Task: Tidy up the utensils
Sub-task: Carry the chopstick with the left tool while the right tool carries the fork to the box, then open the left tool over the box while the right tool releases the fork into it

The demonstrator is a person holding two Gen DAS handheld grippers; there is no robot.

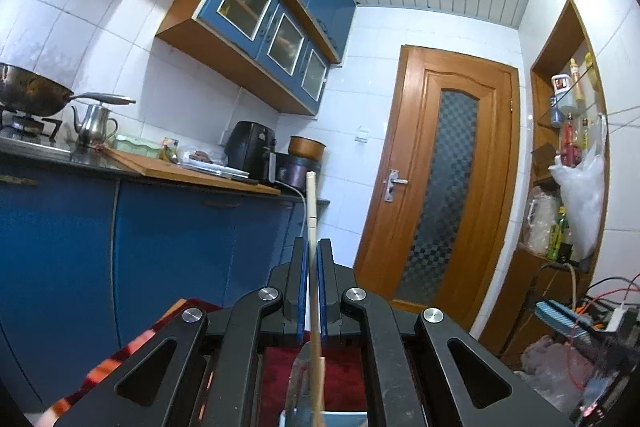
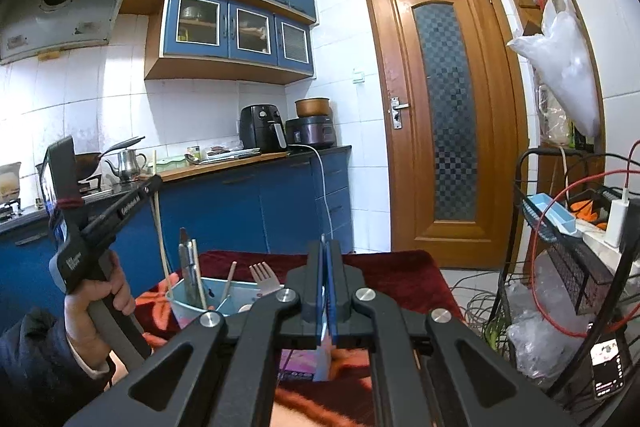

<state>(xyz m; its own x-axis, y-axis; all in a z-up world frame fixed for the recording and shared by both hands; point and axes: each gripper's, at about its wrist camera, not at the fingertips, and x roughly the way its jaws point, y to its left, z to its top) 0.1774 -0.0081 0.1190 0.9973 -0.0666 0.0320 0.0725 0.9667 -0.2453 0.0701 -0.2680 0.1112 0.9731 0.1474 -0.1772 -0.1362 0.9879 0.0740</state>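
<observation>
My left gripper (image 1: 313, 247) is shut on a pale wooden chopstick (image 1: 311, 203) that stands upright through its jaws, lower end over the light-blue utensil holder (image 1: 344, 418). In the right wrist view the left gripper (image 2: 154, 181) holds that chopstick (image 2: 161, 227) above the holder (image 2: 188, 307), which stands on the red cloth (image 2: 384, 267) with a knife (image 2: 185, 259), a fork (image 2: 265, 279) and other sticks in it. My right gripper (image 2: 326, 247) has its jaws closed on a thin blue-white flat piece (image 2: 323, 359); I cannot tell what it is.
A blue kitchen counter (image 2: 248, 163) with a kettle, air fryer (image 2: 262, 127) and cooker runs along the back wall. A wooden door (image 2: 444, 107) is ahead. A black wire rack (image 2: 568, 247) with cables and bags stands at right.
</observation>
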